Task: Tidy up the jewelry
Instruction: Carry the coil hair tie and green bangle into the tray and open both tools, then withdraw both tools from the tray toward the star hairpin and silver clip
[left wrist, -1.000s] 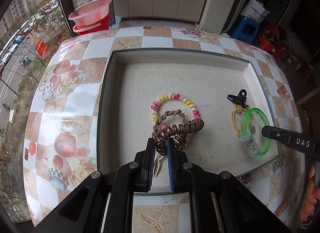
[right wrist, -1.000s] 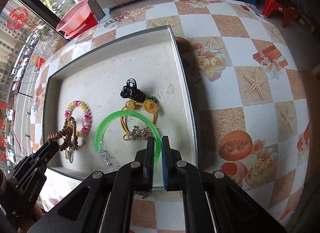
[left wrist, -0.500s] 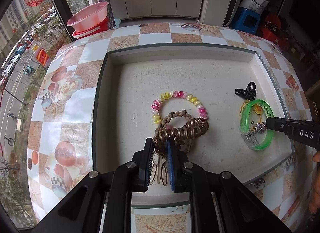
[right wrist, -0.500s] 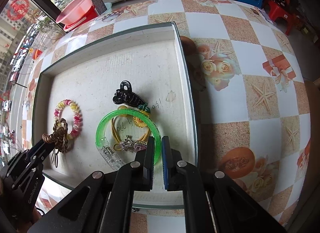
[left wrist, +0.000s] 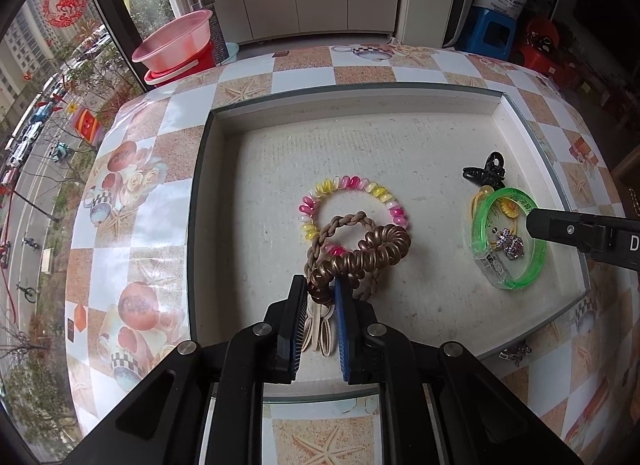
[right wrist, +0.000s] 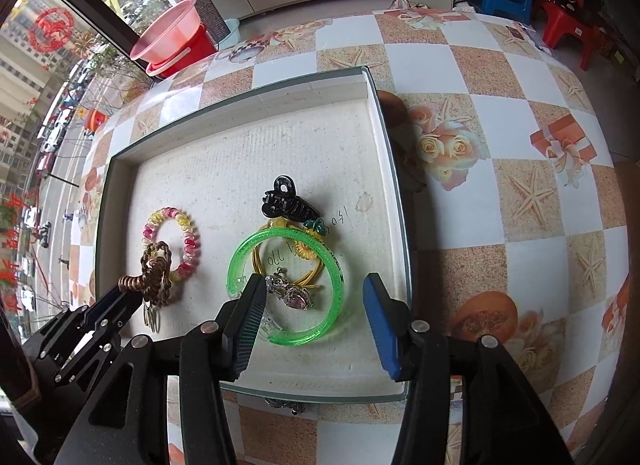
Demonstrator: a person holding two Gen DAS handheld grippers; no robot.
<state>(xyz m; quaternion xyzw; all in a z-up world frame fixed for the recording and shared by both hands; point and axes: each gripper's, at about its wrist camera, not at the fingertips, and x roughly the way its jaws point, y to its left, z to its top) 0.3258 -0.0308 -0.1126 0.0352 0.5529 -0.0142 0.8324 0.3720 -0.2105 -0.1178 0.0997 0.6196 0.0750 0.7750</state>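
Note:
A white tray (left wrist: 200, 185) holds the jewelry. My left gripper (left wrist: 320, 285) is shut on a bronze spiral hair tie (left wrist: 372, 253), which rests over a braided brown tie (left wrist: 340, 223) and a pink-and-yellow spiral tie (left wrist: 348, 184). Cream leaf pendants (left wrist: 320, 329) show below the jaws. My right gripper (right wrist: 314, 281) is opening above a green bangle (right wrist: 236, 261); its pads do not press on the bangle. Inside the ring lie a rhinestone piece (right wrist: 294, 297) and a yellow tie with a flower (right wrist: 306, 251). A black claw clip (right wrist: 286, 201) sits just beyond.
The tray stands on a checkered tablecloth (right wrist: 520, 193). A small trinket (right wrist: 284, 405) lies on the cloth by the tray's near edge. Beyond the table are a pink basin on a red bucket (left wrist: 176, 41), a blue stool (left wrist: 494, 31) and a red stool (right wrist: 560, 17).
My right gripper's jaws have spread apart and let go of the green bangle, which now lies over the yellow tie. The left gripper keeps its grip on the bronze tie.

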